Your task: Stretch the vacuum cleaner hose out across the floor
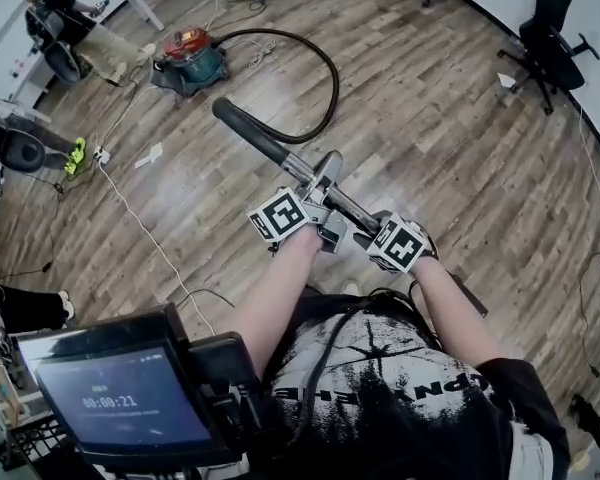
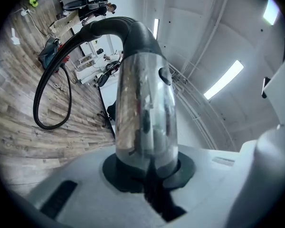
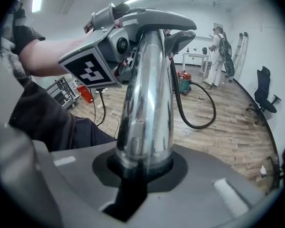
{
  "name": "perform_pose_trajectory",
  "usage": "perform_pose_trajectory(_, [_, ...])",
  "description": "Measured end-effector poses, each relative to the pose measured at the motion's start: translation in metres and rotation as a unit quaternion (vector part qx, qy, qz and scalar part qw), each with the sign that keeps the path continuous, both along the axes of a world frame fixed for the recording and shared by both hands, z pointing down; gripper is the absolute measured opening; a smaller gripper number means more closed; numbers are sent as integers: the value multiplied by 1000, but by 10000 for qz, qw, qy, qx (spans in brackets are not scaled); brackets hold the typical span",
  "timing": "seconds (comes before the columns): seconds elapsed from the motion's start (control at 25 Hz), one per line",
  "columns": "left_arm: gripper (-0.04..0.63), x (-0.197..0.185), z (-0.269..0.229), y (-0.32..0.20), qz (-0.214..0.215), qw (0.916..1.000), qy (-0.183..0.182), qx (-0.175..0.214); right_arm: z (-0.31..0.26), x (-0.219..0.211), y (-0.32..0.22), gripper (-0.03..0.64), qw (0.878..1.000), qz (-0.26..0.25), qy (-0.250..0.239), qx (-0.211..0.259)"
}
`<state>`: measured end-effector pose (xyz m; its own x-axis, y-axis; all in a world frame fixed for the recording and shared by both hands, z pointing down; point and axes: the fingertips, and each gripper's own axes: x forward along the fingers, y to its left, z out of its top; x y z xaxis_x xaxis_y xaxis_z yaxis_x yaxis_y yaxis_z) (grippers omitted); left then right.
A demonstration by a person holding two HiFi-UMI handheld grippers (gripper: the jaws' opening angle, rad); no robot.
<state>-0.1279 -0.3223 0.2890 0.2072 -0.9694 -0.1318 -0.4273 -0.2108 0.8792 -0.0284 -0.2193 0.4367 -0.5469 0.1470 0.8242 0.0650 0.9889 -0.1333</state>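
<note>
Screen [image 1: 130,403] reads 00:00:21; left tongs [image 2: 146,167] and right tongs [image 3: 141,163] grip tube [image 1: 296,164].

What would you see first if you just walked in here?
The shiny metal tube in the middle catches the eye first, clamped by both the left gripper and the right gripper. From its far end a black hose curves over the wooden floor to the red and teal vacuum cleaner at the head view's upper left.

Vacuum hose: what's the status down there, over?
Left claw and right claw shut on chrome wand. Hose loops back to vacuum cleaner, not yet straight. White cable on floor nearby.
</note>
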Motion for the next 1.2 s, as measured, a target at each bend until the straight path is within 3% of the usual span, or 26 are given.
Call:
perform_pose_trajectory(0.28, [40,27,1,8,58,9998,-93,-138,0,23,13,74,9998,54,-102,-134])
perform_pose_trajectory(0.6, [38,30,-2,36,-25,9999,-120,-118,-2,26,39,74,9999,-15,-139,-86])
perform_pose_trajectory(1.2, [38,16,12,155,-286,9992,245,-126,5,29,153,76,9992,-308,239,-103])
